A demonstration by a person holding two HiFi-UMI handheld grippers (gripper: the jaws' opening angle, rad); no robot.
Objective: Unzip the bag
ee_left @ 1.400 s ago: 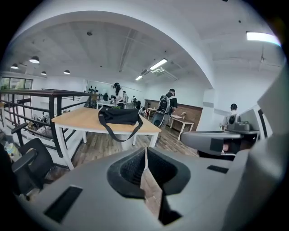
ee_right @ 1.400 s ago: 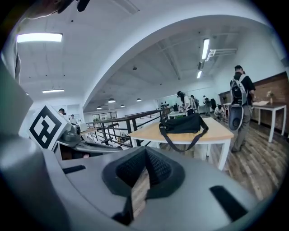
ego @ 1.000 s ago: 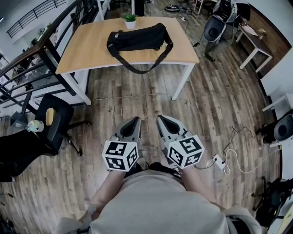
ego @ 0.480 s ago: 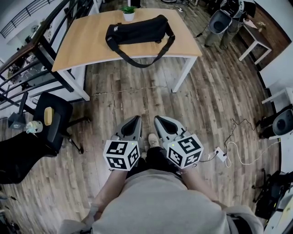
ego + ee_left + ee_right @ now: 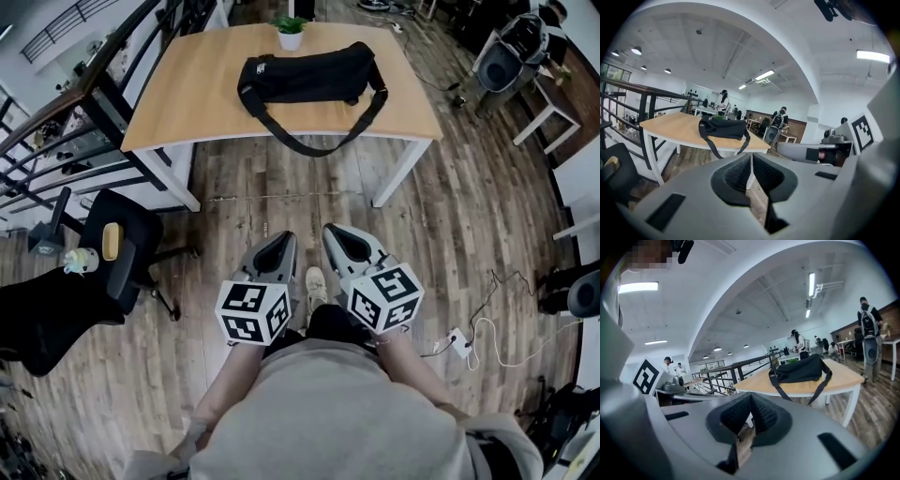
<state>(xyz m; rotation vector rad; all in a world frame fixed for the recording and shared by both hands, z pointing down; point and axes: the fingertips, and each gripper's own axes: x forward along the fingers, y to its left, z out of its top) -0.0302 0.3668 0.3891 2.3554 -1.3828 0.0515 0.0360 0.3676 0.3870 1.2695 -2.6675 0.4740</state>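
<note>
Approach step: bag [image 5: 309, 75] on worktop [image 5: 178, 103], 12 o'clock, well apart. Left tongs [image 5: 279, 242], right tongs [image 5: 335, 232]: together, empty. Next, likely: close in, part tongs.

The person held both tongs low, just ahead of the torso [image 5: 328, 422], side by side and close together. The left tongs [image 5: 283, 240] pointed forward away from the torso, jaws pressed together with nothing between them. The right tongs [image 5: 330, 231] lay parallel, equally closed and empty. Each forearm [image 5: 232, 384] ran back from its marker cube [image 5: 251, 312] to the torso. One shoe [image 5: 316, 281] showed between the tongs.
</note>
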